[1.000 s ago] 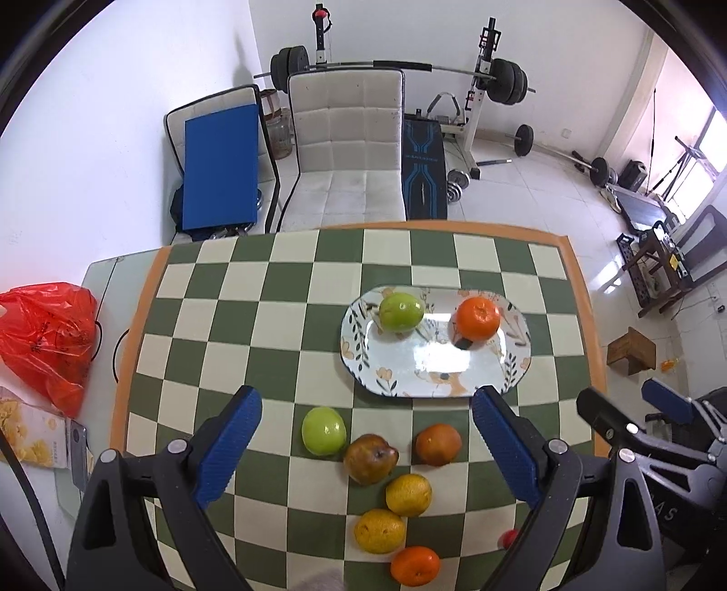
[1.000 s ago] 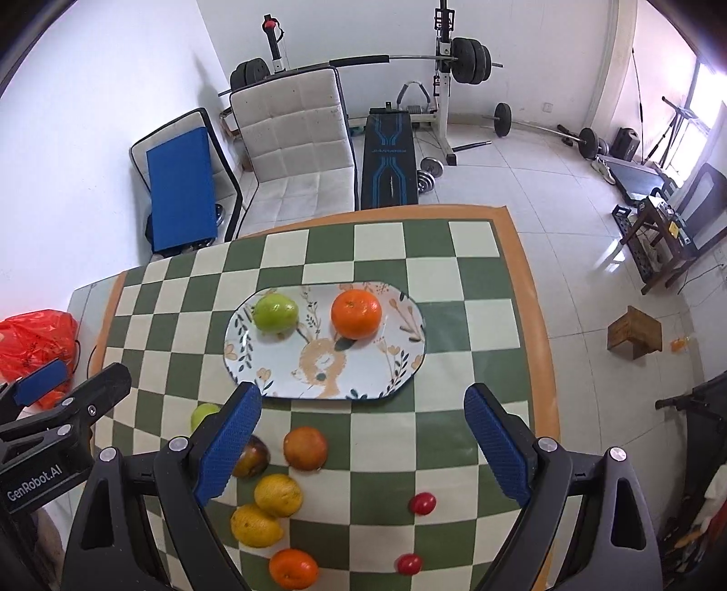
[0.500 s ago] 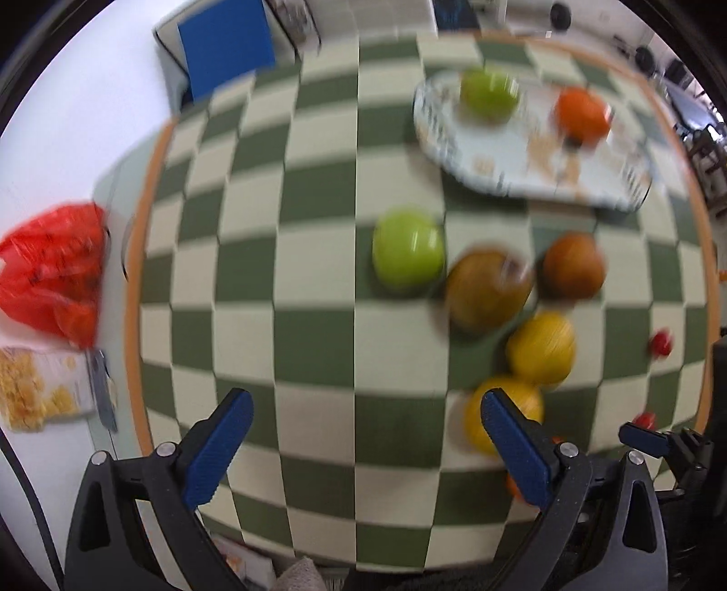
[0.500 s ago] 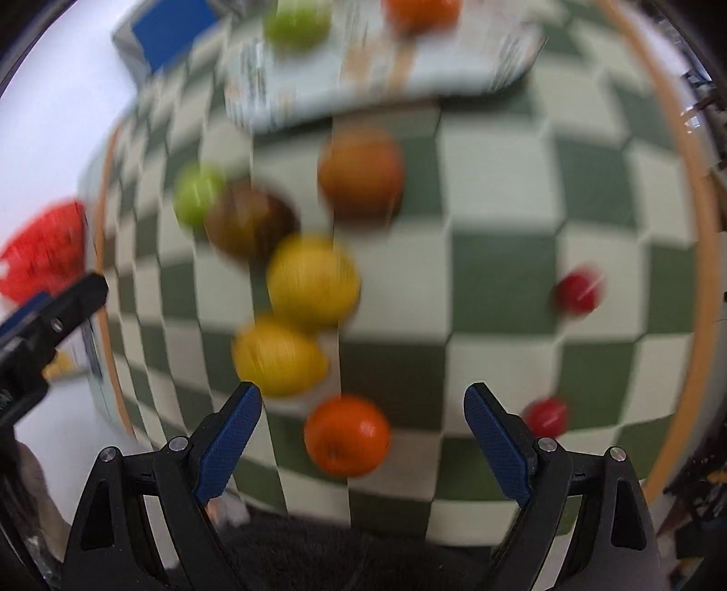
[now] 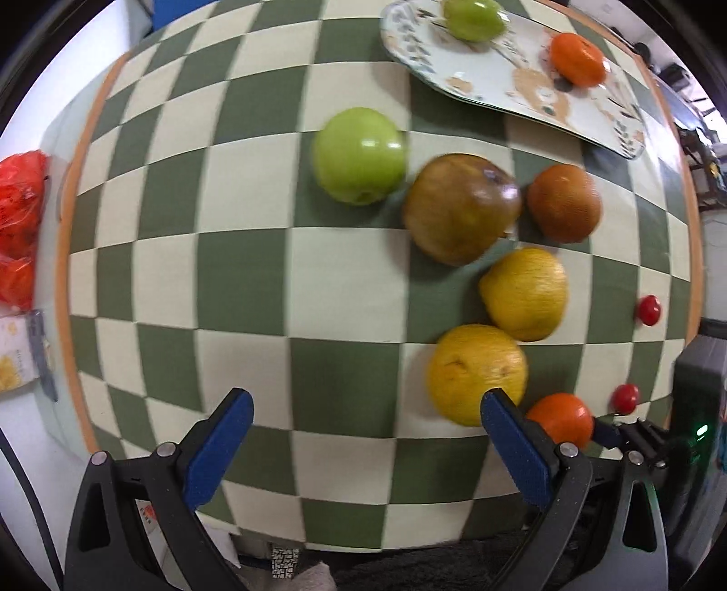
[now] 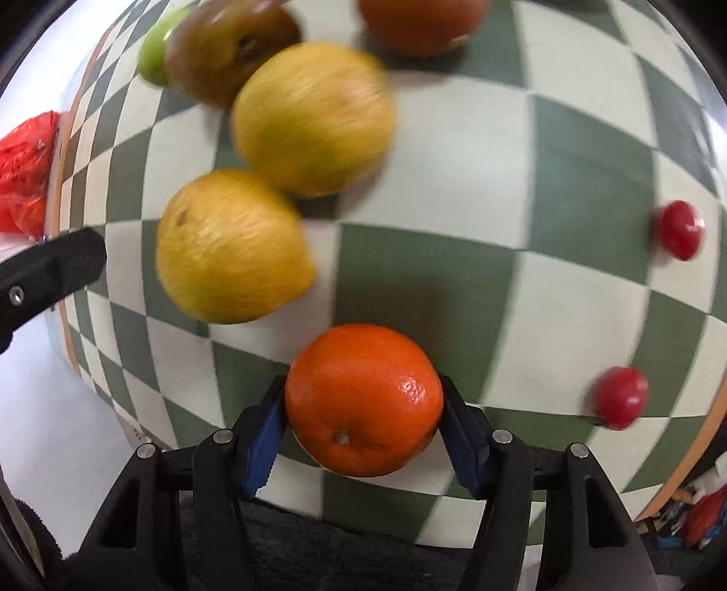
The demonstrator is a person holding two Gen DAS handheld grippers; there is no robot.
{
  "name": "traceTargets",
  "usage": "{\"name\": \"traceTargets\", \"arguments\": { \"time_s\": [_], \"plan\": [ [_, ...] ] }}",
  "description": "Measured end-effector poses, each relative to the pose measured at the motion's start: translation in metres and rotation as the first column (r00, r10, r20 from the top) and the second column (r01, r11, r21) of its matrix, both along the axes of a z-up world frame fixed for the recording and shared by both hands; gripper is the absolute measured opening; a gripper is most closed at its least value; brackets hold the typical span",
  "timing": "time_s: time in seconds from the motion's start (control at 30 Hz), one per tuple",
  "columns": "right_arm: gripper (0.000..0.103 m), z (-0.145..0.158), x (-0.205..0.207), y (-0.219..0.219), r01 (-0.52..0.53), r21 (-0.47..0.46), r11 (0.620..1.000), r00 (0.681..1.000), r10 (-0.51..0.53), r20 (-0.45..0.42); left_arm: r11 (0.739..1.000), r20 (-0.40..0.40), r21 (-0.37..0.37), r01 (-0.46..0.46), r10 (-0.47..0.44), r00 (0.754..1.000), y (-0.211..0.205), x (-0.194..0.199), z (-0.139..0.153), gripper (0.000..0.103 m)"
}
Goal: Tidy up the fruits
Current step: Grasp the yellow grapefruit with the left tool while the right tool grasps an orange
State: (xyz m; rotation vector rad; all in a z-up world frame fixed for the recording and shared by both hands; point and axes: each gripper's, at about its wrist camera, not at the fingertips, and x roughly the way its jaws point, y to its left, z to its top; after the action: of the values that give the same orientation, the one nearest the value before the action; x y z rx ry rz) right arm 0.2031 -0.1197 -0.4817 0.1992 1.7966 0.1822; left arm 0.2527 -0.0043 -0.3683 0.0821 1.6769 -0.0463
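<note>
Fruits mostly left: two sit on plate (image 5: 586, 113) upper right; right gripper (image 6: 363, 409) closing around bright orange (image 6: 363, 400) at bottom centre, left gripper (image 5: 363, 445) wide, empty; others loose on cloth

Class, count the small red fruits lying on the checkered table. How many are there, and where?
2. Both lie near the table's right edge: one farther back, one nearer the camera. Others could lie out of view.

Two fruits (image 5: 472, 18) on plate (image 5: 500, 86)
</note>
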Motion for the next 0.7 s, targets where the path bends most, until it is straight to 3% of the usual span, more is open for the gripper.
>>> {"name": "traceTargets", "arguments": {
  "time_s": [0.23,0.37,0.53,0.7],
  "plan": [
    [0.065,0.008,-0.002,-0.048,0.086,-0.039,0.996,0.996,-0.085,0.033,0.994,-0.063,-0.03,0.107,-0.109,0.992,-0.045,0.0,-0.035,0.101],
    [0.065,0.008,-0.006,-0.066,0.141,-0.01,0.99,0.99,-0.141,0.022,0.985,-0.075,-0.056,0.162,-0.166,0.983,-0.061,-0.003,-0.048,0.06],
    [0.066,0.013,-0.008,-0.078,0.161,0.002,0.987,0.987,-0.161,0.005,0.984,-0.057,-0.024,0.178,-0.179,0.982,-0.057,-0.013,-0.041,0.059],
    [0.069,0.017,-0.011,-0.088,0.186,0.017,0.982,0.983,-0.186,-0.006,0.991,-0.072,-0.028,0.133,-0.135,0.988,-0.044,-0.026,-0.04,0.059]
  ]
}}
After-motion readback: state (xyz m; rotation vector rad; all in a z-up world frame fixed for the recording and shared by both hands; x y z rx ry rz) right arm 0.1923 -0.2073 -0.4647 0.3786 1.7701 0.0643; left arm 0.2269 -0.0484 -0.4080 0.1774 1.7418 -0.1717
